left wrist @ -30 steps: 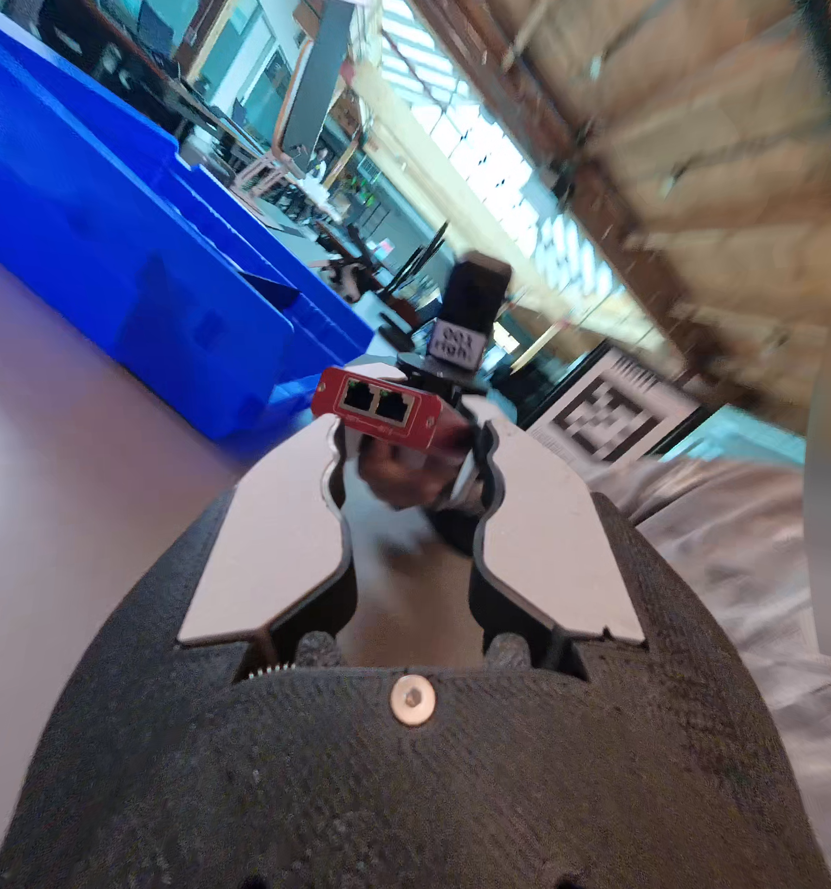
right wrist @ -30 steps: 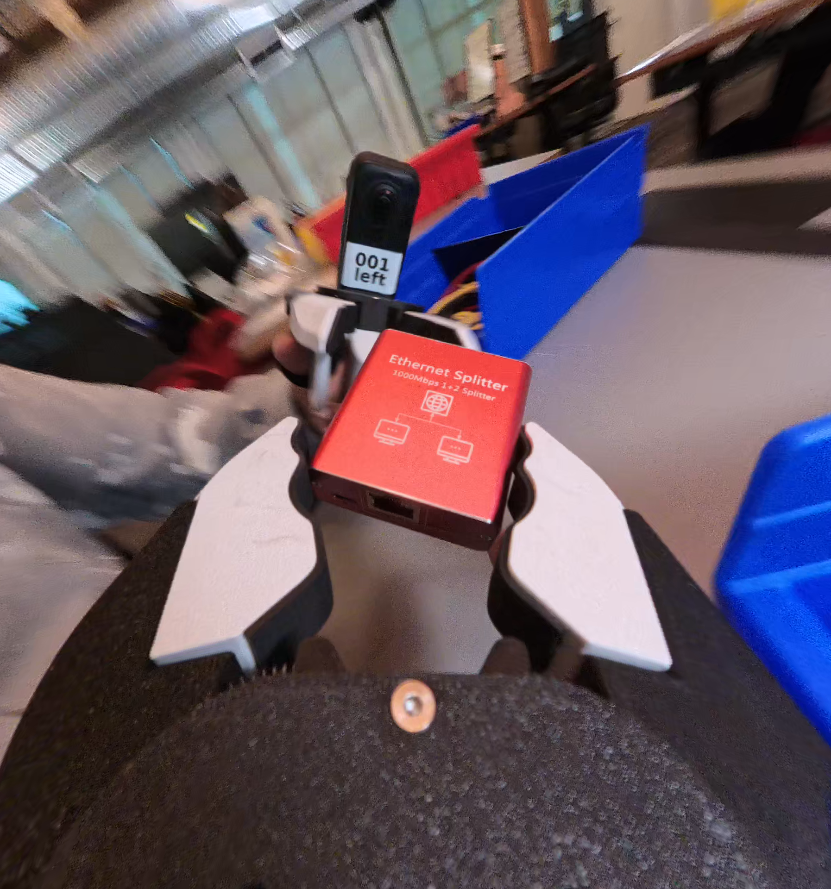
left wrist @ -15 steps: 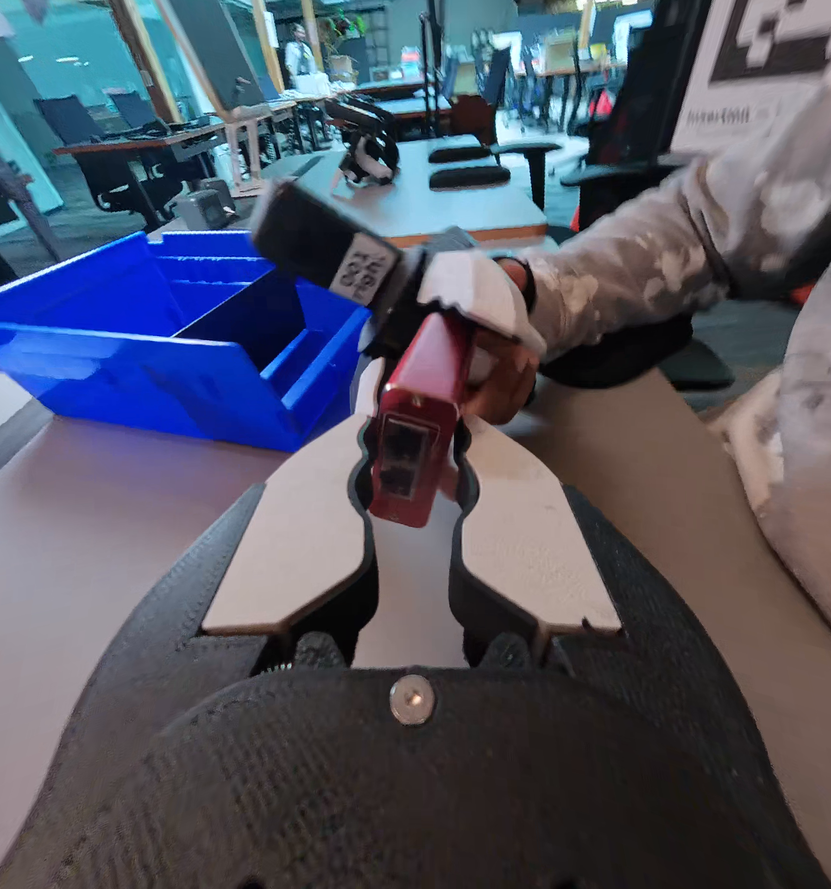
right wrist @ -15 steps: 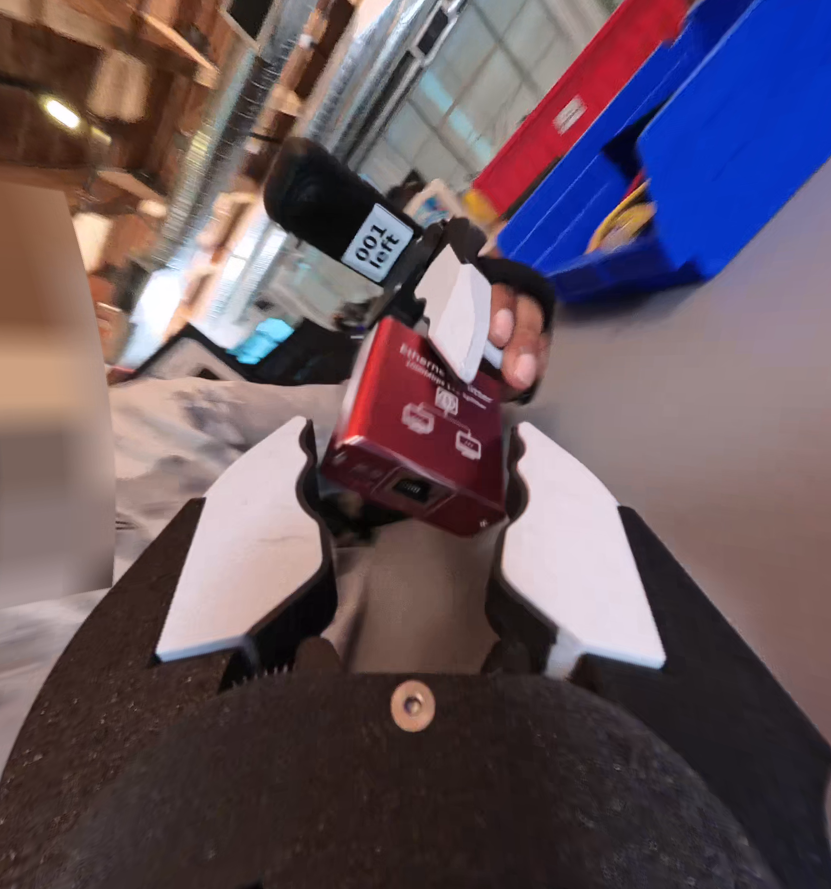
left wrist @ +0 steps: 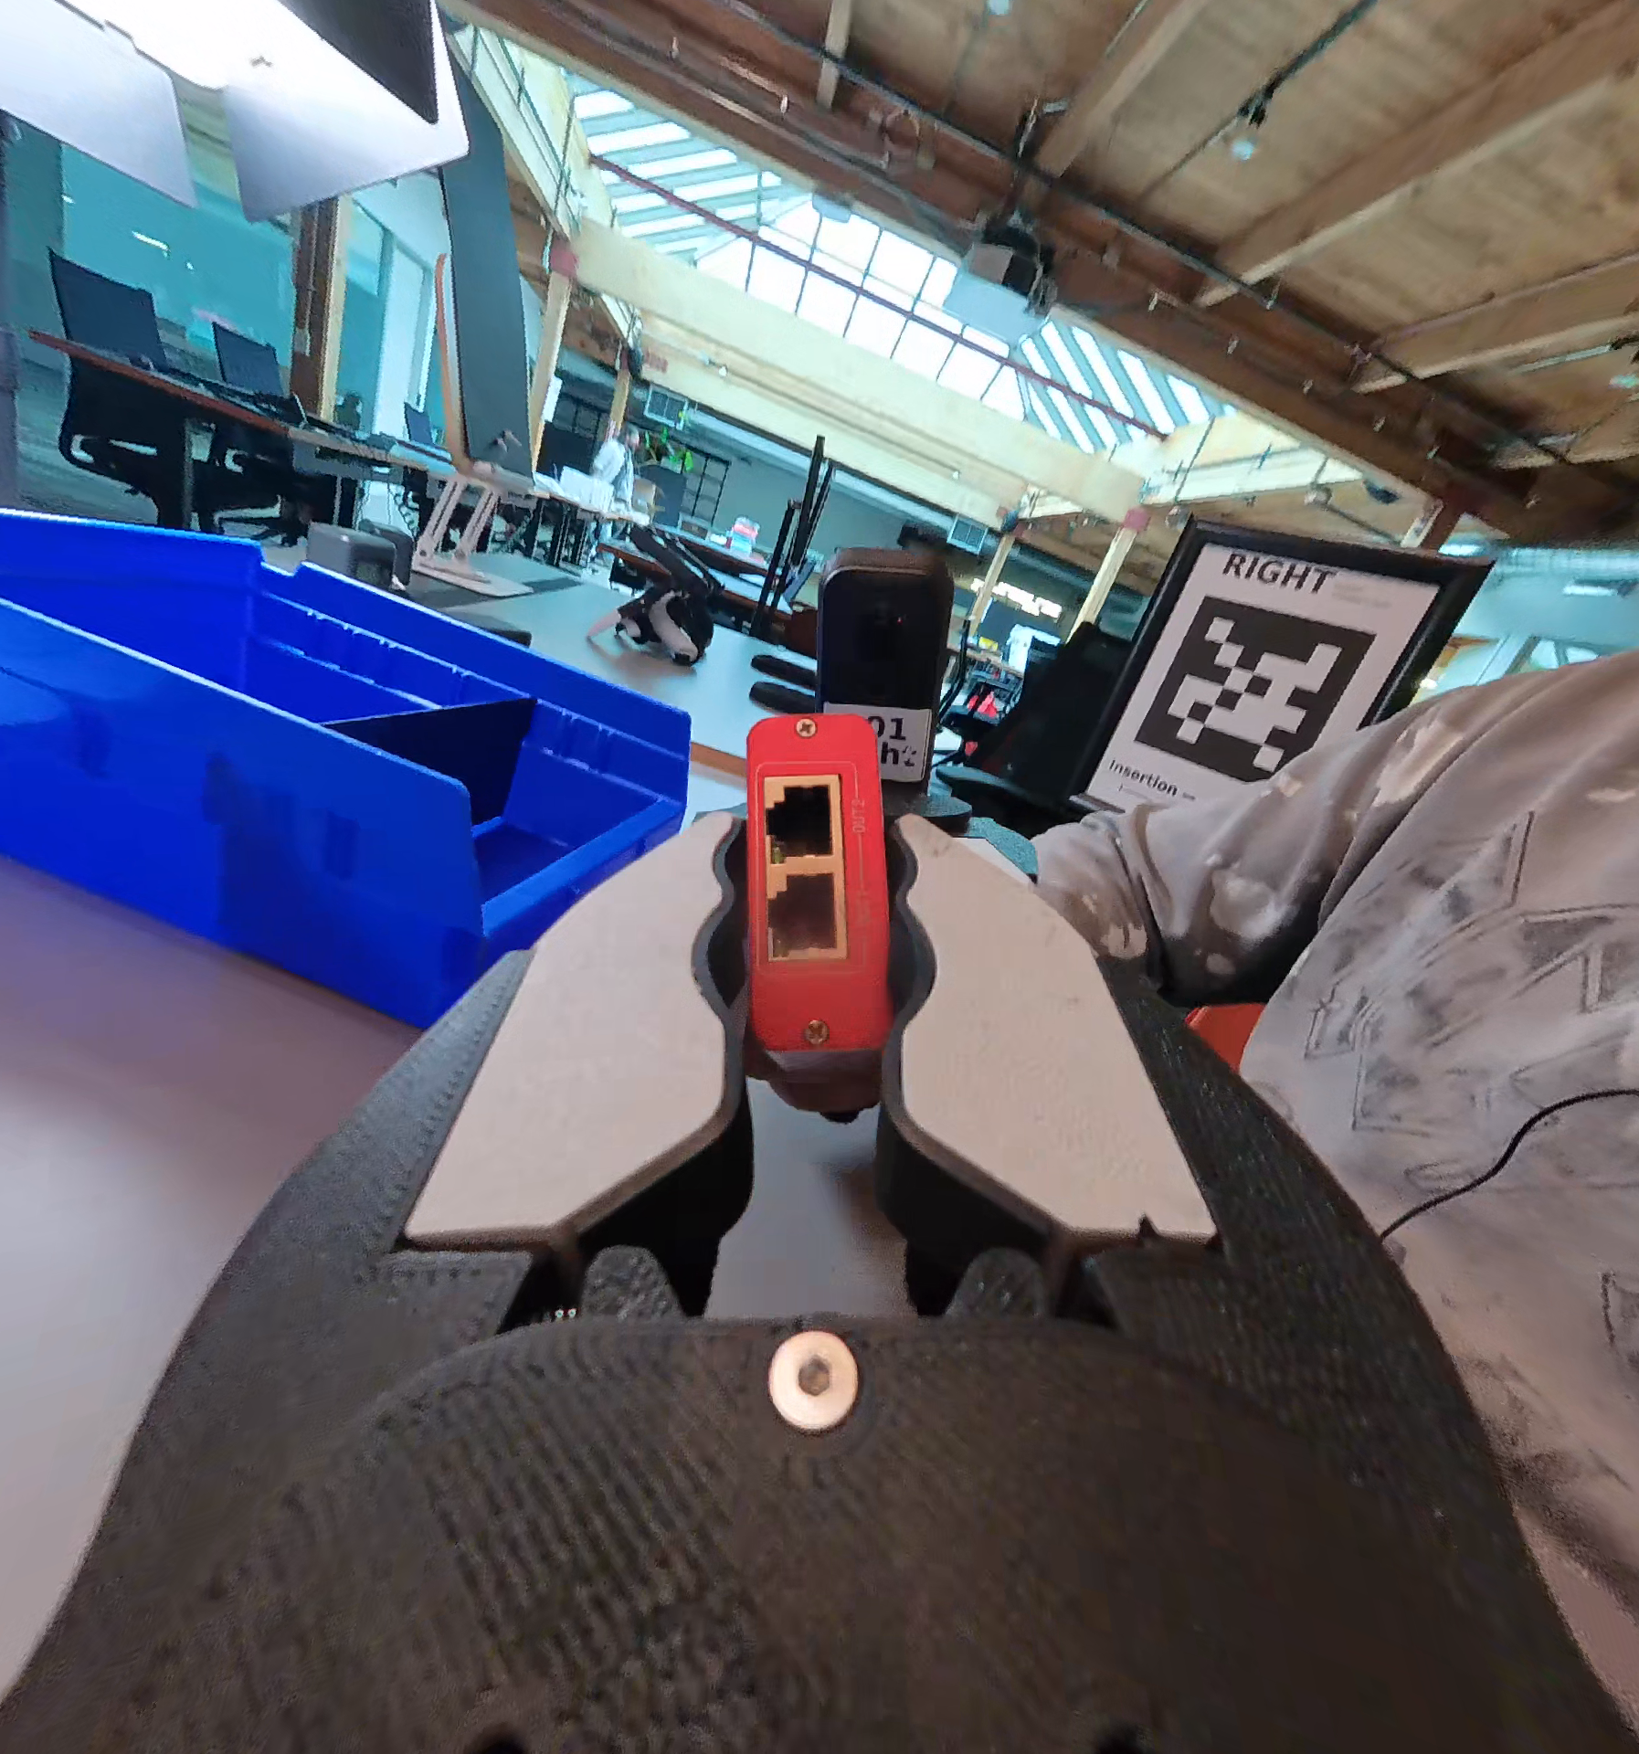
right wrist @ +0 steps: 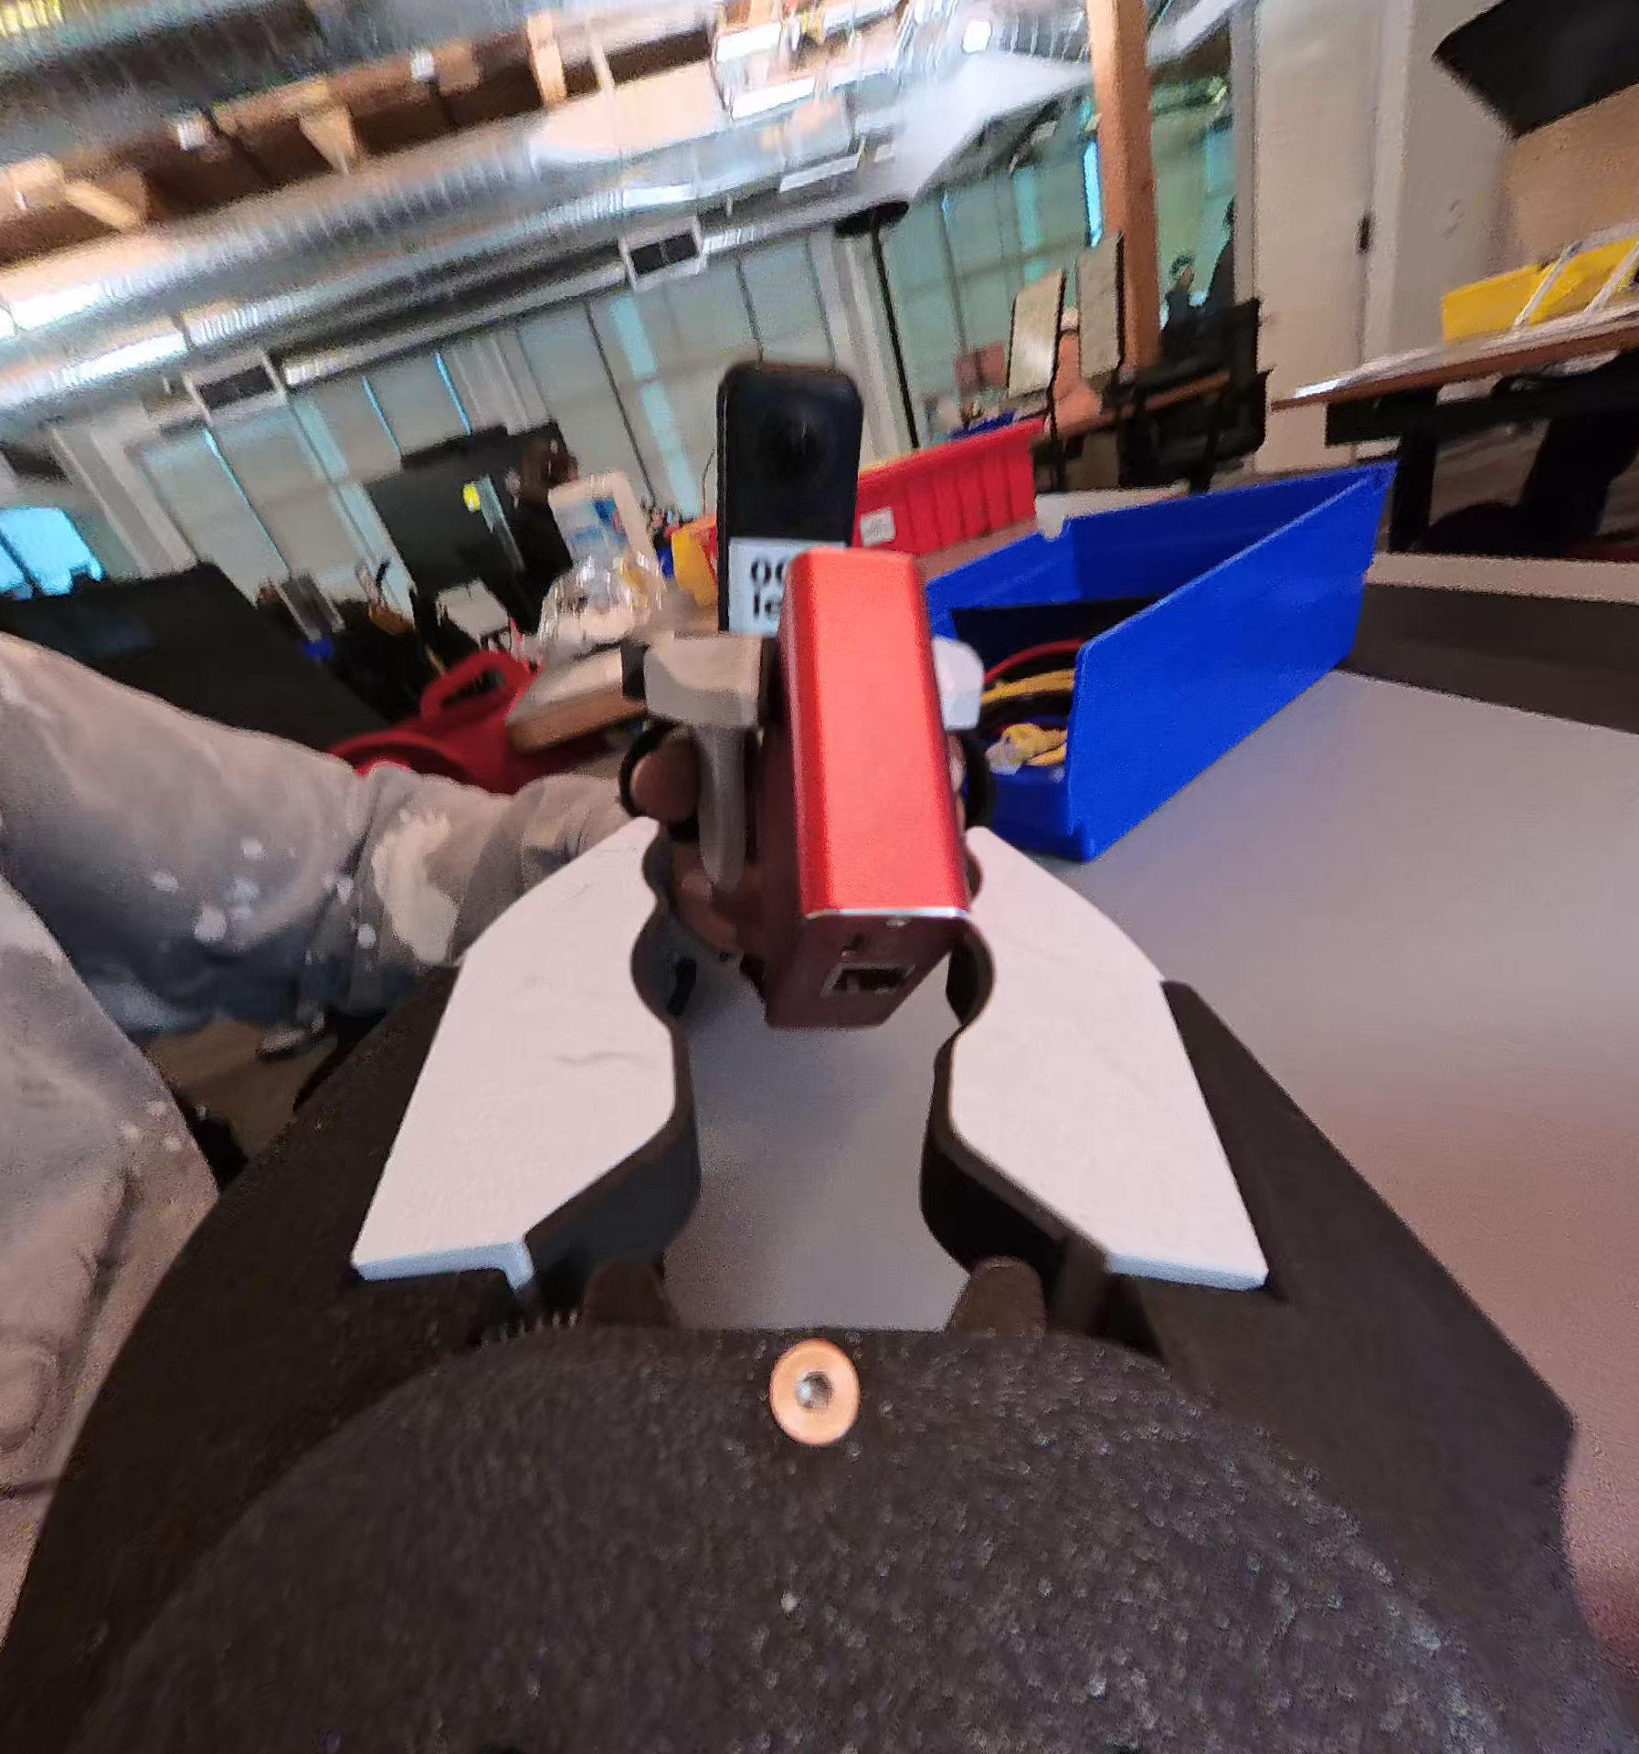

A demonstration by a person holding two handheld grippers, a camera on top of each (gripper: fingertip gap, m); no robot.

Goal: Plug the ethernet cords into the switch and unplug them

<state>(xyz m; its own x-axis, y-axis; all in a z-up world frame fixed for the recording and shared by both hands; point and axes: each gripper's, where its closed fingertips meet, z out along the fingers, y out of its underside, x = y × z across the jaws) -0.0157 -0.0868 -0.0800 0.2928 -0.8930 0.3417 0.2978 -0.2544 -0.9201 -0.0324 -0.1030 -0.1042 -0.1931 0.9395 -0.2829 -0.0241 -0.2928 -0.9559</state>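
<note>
The red switch (left wrist: 816,892) stands on its narrow edge, lifted above the table, two empty ports facing the left wrist view. My left gripper (left wrist: 816,854) is shut on its flat sides. In the right wrist view the switch (right wrist: 858,740) lies between the spread fingers of my right gripper (right wrist: 811,854), which is open, with a gap on the left side. The left gripper's fingers (right wrist: 702,702) clamp the far end there. Yellow ethernet cords (right wrist: 1025,740) lie in a blue bin (right wrist: 1176,664). No cord is plugged in.
A second blue bin (left wrist: 227,759) sits on the grey table (left wrist: 85,1091) to the left. A black-and-white marker board (left wrist: 1262,674) stands behind on the right. A person's grey sleeve (left wrist: 1366,949) fills the right side. A red bin (right wrist: 949,484) is farther back.
The switch passed from my right gripper to my left. The right gripper opened and let go; the left closed on it and turned it onto its edge.
</note>
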